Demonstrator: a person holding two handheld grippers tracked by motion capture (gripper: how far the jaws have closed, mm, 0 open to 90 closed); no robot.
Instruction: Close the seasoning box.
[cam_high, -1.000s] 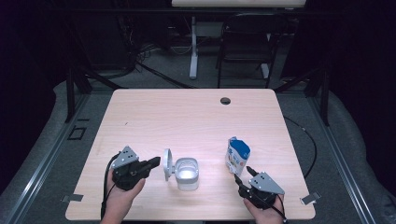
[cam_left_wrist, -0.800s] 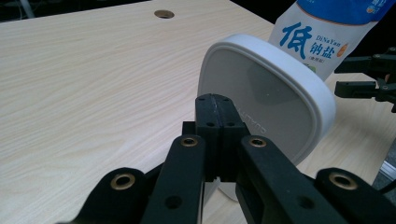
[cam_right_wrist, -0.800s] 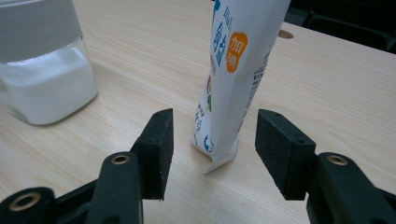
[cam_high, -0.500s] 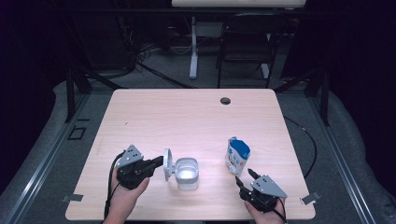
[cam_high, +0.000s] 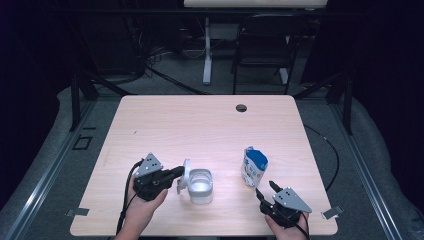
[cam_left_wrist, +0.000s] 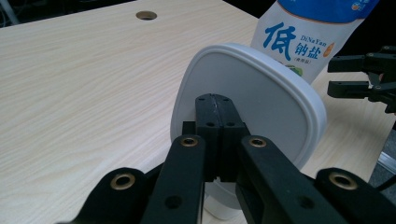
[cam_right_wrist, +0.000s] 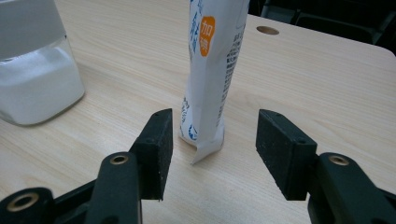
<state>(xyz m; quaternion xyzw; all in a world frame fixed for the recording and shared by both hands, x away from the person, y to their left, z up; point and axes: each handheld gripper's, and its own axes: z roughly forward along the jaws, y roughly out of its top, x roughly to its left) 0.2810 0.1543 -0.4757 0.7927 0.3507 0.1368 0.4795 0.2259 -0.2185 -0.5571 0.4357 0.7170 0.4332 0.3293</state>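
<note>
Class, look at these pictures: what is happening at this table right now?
A person works at a wooden table with tongs in each hand. The left tongs are shut on the white lid of a container with white powder in it, holding the lid beside it. The right tongs are open, facing an upright blue-and-white salt bag without gripping it.

- table: light wood top, round cable hole near far edge
- clear container of white powder stands near front edge
- salt bag upright, right of container, well apart
</note>
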